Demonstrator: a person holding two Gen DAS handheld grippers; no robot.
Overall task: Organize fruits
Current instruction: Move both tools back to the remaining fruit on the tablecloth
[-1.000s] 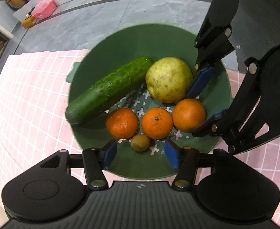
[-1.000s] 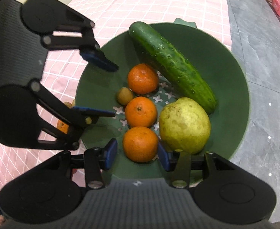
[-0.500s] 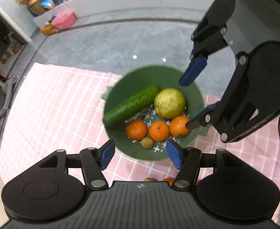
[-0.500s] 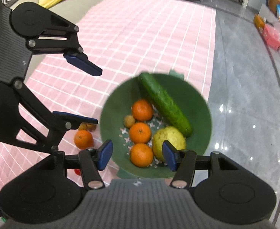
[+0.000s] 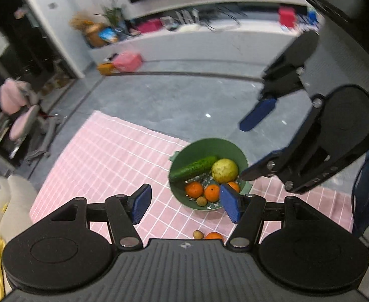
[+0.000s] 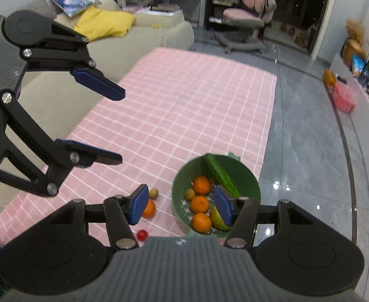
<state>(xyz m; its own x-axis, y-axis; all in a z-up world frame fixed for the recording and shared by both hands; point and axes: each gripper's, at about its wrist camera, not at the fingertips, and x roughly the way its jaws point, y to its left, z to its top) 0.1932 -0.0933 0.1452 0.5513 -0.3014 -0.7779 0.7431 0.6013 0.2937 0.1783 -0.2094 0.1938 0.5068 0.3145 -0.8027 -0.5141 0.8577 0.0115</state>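
A green bowl [image 5: 209, 148] [image 6: 247, 183] sits on the pink checked cloth, far below both grippers. It holds a cucumber [image 5: 193, 168] [image 6: 220, 176], a yellow-green pear [image 5: 224, 170] [image 6: 218, 220], three oranges [image 5: 194, 189] [image 6: 199, 203] and a small brown fruit [image 5: 201, 200] [image 6: 190, 193]. Outside the bowl, another orange [image 6: 149, 209] [image 5: 213, 235], a small brown fruit [image 6: 153, 193] [image 5: 197, 234] and a small red fruit [image 6: 142, 234] lie loose on the cloth. My left gripper [image 5: 185, 203] [image 6: 121, 125] is open and empty. My right gripper [image 6: 181, 203] [image 5: 242, 151] is open too, with nothing between its pads.
The pink cloth [image 6: 184, 105] [image 5: 114, 156] covers a wide stretch of grey tiled floor [image 5: 184, 100]. A beige sofa [image 6: 159, 30] with a yellow cushion borders the cloth. A pink office chair [image 6: 244, 17] and a low white shelf [image 5: 197, 42] stand farther off.
Both grippers have risen well away from the bowl, which now looks small. The loose fruit on the cloth has come into view. The right gripper's jaws have widened slightly.
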